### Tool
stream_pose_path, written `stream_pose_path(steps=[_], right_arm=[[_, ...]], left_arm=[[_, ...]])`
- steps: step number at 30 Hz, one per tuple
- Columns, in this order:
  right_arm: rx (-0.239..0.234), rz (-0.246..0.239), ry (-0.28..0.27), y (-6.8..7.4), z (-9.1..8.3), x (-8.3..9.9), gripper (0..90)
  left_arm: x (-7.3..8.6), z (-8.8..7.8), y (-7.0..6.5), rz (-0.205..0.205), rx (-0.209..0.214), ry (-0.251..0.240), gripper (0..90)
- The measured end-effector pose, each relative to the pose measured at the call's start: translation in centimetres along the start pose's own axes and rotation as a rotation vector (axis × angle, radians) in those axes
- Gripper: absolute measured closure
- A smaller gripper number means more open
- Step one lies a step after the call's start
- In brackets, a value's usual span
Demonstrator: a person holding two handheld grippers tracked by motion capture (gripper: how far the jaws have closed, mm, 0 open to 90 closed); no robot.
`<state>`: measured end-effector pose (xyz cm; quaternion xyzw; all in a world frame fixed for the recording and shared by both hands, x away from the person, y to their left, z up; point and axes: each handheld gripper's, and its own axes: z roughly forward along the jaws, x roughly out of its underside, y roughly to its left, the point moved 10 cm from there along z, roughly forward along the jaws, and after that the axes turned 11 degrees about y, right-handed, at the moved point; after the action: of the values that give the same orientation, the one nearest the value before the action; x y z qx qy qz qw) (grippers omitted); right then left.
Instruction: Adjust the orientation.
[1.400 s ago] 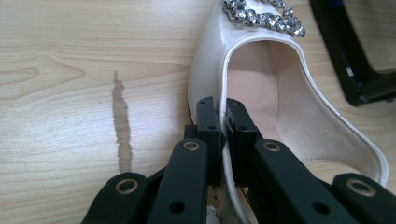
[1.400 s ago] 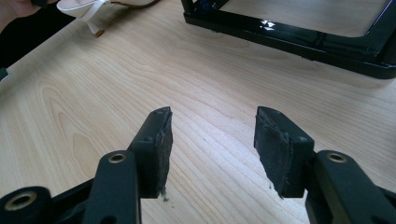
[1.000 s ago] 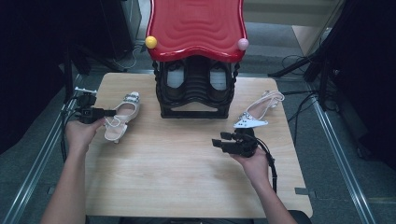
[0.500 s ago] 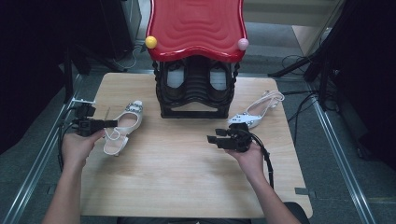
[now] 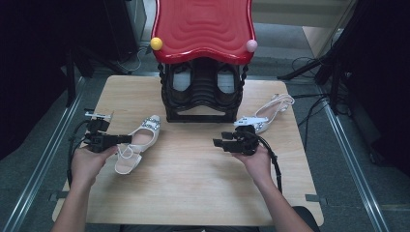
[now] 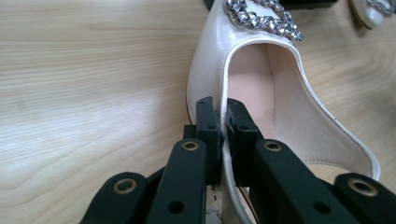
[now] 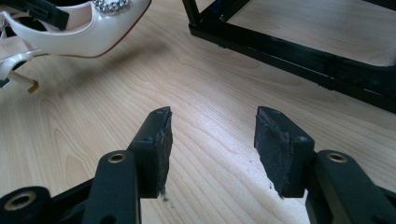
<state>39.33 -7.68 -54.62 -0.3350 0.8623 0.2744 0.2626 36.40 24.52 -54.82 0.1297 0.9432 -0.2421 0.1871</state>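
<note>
A white heeled shoe with a jewelled buckle is at the left of the wooden table. My left gripper is shut on the thin side wall of that shoe, one pad inside and one outside, as the left gripper view shows. The second white shoe lies at the right, beside the rack. Just in front of it, my right gripper points left and stands open over bare wood. The held shoe shows far off in the right gripper view, toe lifted off the wood.
A black shoe rack with a red wavy top stands at the back middle of the table; its base bar runs across the right gripper view. Dark shoes sit inside it. A yellow knob and a pink knob mark its front corners.
My left gripper has carried the white shoe toward the person and slightly right. The right gripper has stayed almost in place, still open.
</note>
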Motion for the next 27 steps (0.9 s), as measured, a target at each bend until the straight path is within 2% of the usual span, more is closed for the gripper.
stream_pose_path(steps=[4, 13, 16, 21, 27], right_arm=[[0.001, -0.001, 0.000, 0.0, 0.0, 0.0, 47.9], [0.012, -0.006, 0.019, 0.2, 0.0, 0.6, 47.8], [0.022, -0.006, 0.022, 0.1, -0.2, 0.9, 47.8], [0.034, 0.005, 0.021, 0.0, -0.5, 1.5, 47.9], [0.050, 0.013, 0.027, 0.0, -0.8, 2.3, 47.9]], left_arm=[[-0.1, 0.7, -1.6, 0.051, 0.012, 0.021, 86.1], [-0.8, 2.4, -4.3, 0.112, 0.052, 0.040, 85.7], [-1.1, 3.2, -5.1, 0.135, 0.062, 0.052, 85.7], [-1.4, 4.8, -6.6, 0.157, 0.109, 0.080, 85.6], [-1.6, 6.7, -8.7, 0.212, 0.123, 0.123, 85.6]])
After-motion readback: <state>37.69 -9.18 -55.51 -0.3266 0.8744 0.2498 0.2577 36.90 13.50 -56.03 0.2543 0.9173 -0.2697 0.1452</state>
